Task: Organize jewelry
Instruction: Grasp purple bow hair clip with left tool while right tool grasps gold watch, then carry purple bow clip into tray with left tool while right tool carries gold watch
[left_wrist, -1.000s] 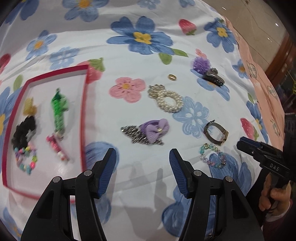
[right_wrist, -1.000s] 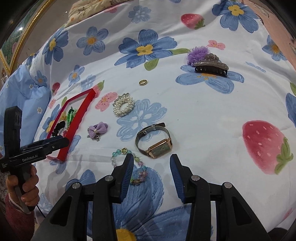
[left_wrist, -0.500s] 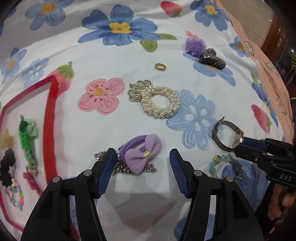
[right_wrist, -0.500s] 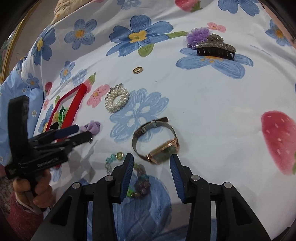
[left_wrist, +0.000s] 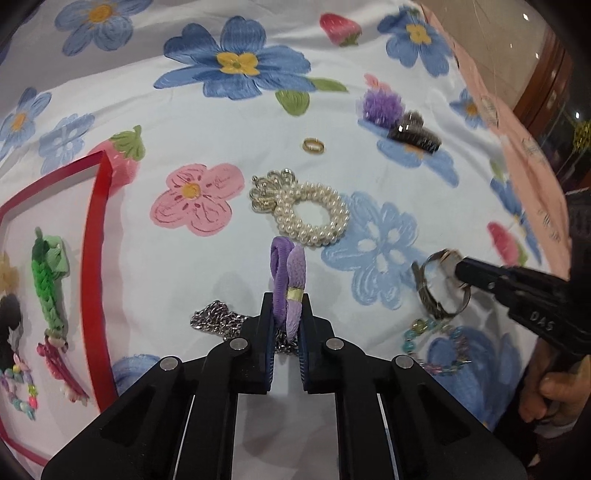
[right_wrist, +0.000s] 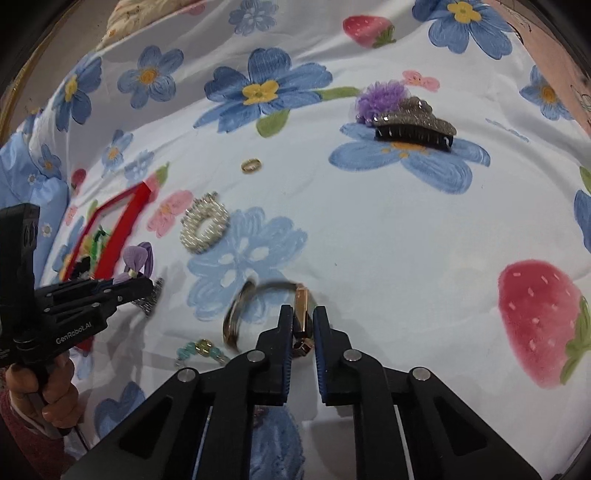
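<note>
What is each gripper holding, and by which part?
Left gripper: purple bow, pinched at its gold middle band. Right gripper: watch, pinched at its case.

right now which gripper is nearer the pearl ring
Left. The left gripper, shut on the purple bow, sits just below the pearl ring. The right gripper, shut on the watch, is farther off.

The right gripper (left_wrist: 460, 271) has the letters "DAS" on its black side. The left gripper (right_wrist: 149, 286) has the word "GenRobot.AI" in white on its black side.
</note>
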